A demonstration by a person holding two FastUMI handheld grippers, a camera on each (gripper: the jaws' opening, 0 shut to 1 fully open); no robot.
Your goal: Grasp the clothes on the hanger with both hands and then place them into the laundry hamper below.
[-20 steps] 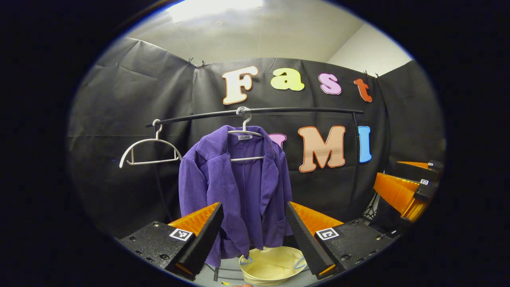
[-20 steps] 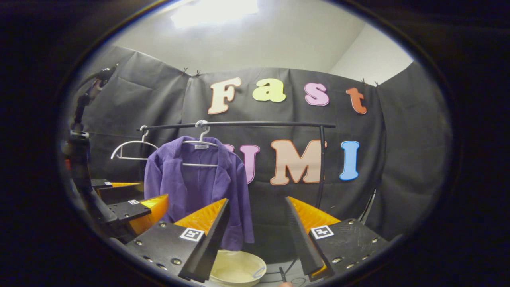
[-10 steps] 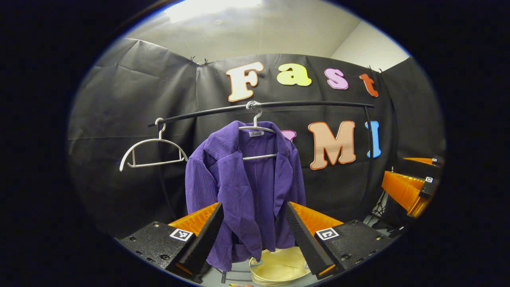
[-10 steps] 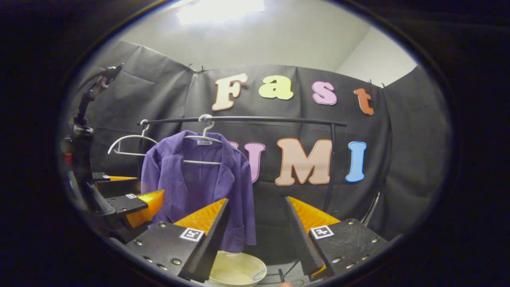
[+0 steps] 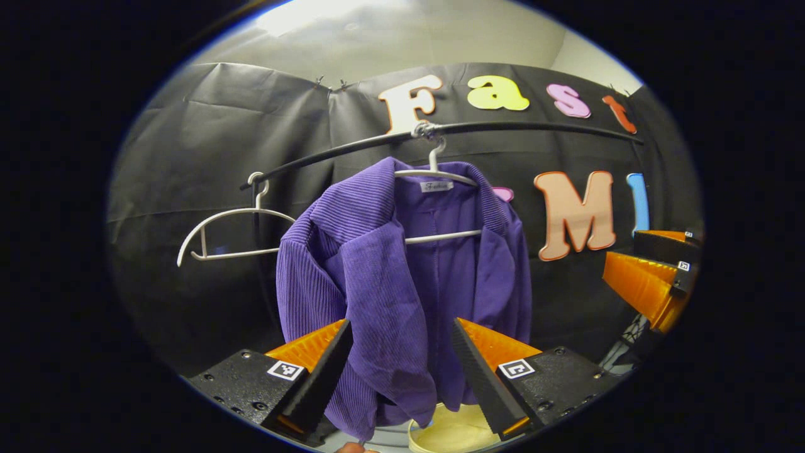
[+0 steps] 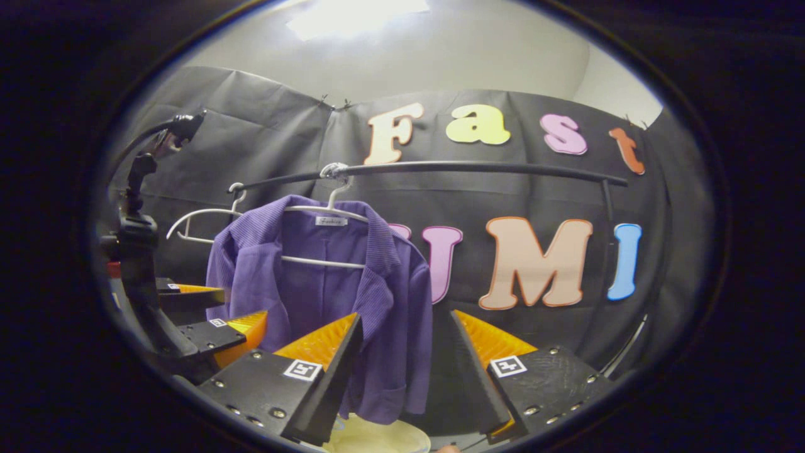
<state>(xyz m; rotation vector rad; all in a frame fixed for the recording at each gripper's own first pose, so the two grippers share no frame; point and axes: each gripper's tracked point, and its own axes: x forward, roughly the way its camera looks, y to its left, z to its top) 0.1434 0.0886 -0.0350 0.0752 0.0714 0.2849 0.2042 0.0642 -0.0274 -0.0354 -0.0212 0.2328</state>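
Left gripper (image 5: 399, 352): jaws spread wide with nothing between them; the lower front of the jacket hangs in the gap, seemingly just beyond the fingertips and not touched.
Right gripper (image 6: 402, 346): also wide open and holding nothing; it points at the jacket's right edge and the dark wall beside it.
Basket (image 5: 449, 434): pale, on the floor directly under the jacket's hem, partly hidden by the fingers.
Jacket (image 5: 402, 270): purple ribbed cloth, draped over a white hanger (image 5: 437, 182), open at the front, one lapel folded forward.
Rail (image 5: 503, 129): a black bar; the loaded hanger's hook sits over it, and an empty hanger (image 5: 229, 236) hangs to the side, just beside the jacket's shoulder.
Risk, thin pinch: if the jaws close on only the loose front panel, the cloth can slide out once the weight comes on.
Risk, snagged shoulders: a straight downward pull can leave the collar caught on the hanger arms, dragging the hook off the rail.
Risk, uneven hold: the right gripper sits off to the edge, so a late or shallow bite there can leave the jacket swinging from one side.
Risk, missed drop: a swinging garment can drape over the basket rim instead of falling inside.
Risk, neighbour: a sideways tug can knock the empty hanger.
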